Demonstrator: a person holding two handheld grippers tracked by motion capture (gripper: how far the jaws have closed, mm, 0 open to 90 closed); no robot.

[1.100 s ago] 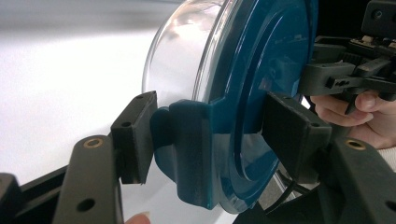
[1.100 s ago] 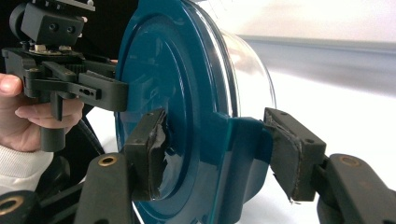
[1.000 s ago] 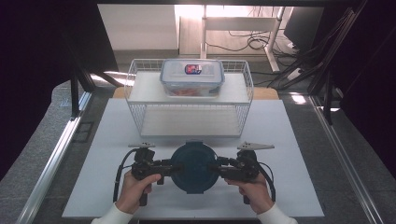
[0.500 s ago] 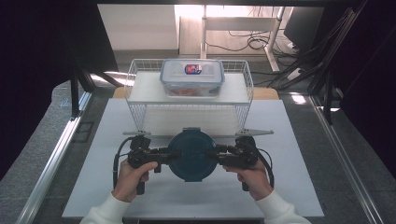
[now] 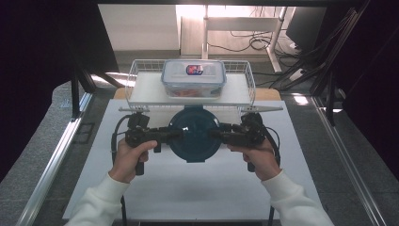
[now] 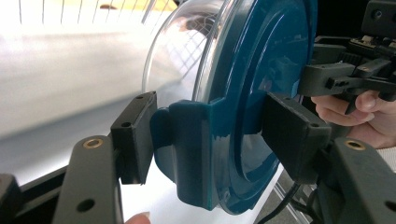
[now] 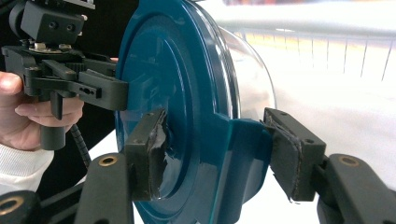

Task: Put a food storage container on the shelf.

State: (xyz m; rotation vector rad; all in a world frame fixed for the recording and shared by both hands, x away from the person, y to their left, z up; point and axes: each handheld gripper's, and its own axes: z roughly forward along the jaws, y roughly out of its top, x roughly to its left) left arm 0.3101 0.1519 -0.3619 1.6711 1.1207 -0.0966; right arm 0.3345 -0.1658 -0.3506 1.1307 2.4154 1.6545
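A round container [image 5: 194,134] with a blue lid is held off the white table [image 5: 188,188] between the two grippers, in front of the wire basket [image 5: 190,89].

Left gripper [image 5: 165,135]: seen in the high view at the container's left edge, gripped by the left hand [image 5: 128,157]. In the left gripper view its two jaws are closed on the blue latch tab [image 6: 187,149] of the lid, one pad on the clear-bowl side, the other on the lid's top face. The clear bowl [image 6: 187,51] is seen behind the lid.

Right gripper [image 5: 221,135]: seen at the container's right edge, gripped by the right hand [image 5: 259,157]. In the right gripper view its jaws are clamped on the opposite latch tab [image 7: 238,154], one pad pressed to the lid face, the other on the bowl side. The pad rubber is seen to be worn and torn at the edges.

The container is held level in the high view, lid upward, just in front of the basket's near rim.

On the basket's shelf a rectangular lidded box [image 5: 193,77] is seen, with reddish contents and a label on top. It is well apart from both grippers.
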